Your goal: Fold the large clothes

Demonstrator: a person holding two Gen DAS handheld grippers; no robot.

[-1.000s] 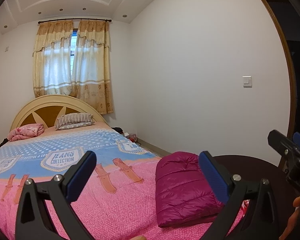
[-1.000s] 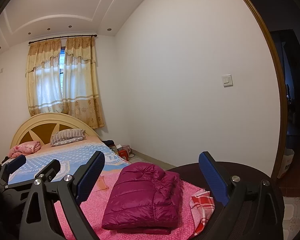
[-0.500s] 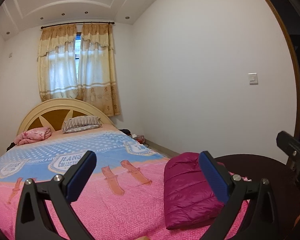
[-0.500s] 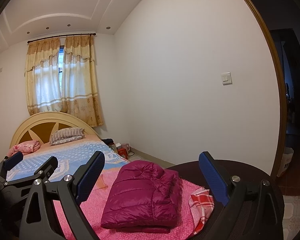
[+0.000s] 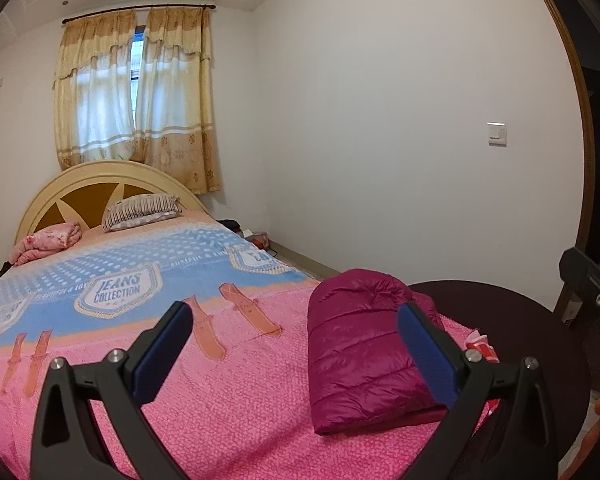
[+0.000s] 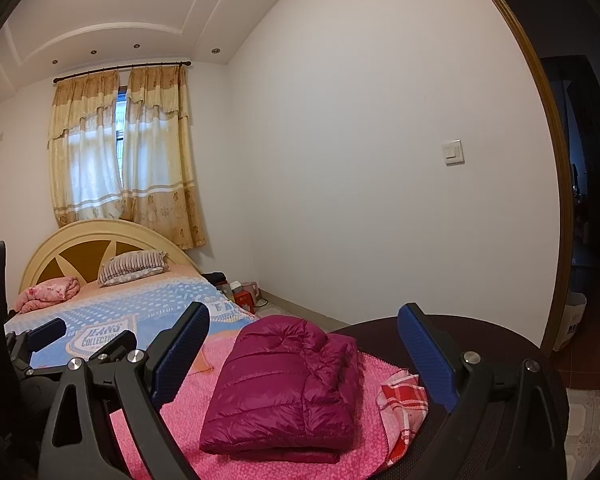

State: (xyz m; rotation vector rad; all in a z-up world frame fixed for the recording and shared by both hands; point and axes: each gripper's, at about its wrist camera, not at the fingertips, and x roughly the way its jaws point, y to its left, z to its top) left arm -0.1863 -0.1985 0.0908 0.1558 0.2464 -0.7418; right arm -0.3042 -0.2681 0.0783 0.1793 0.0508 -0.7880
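Note:
A magenta puffer jacket [image 5: 360, 352] [image 6: 284, 392] lies folded in a compact bundle on the pink blanket [image 5: 228, 408] at the foot of the bed. My left gripper [image 5: 296, 352] is open, held above the blanket just left of the jacket, nothing between its blue pads. My right gripper [image 6: 304, 352] is open too, hovering over the jacket without touching it. The left gripper's fingers [image 6: 40, 338] show at the left edge of the right wrist view. The right gripper's tip [image 5: 588, 276] shows at the right edge of the left wrist view.
A red-and-white checked cloth [image 6: 404, 396] pokes out beside the jacket. A dark round footboard [image 6: 480, 336] curves around the bed end. A striped pillow [image 5: 140, 208] and a pink bundle [image 5: 48, 240] lie by the headboard. Small items [image 6: 240, 294] sit on the floor by the wall.
Both views have shifted a little; the left one has swung so the bed and jacket sit further right and lower. The jacket has not moved. Both grippers stay open.

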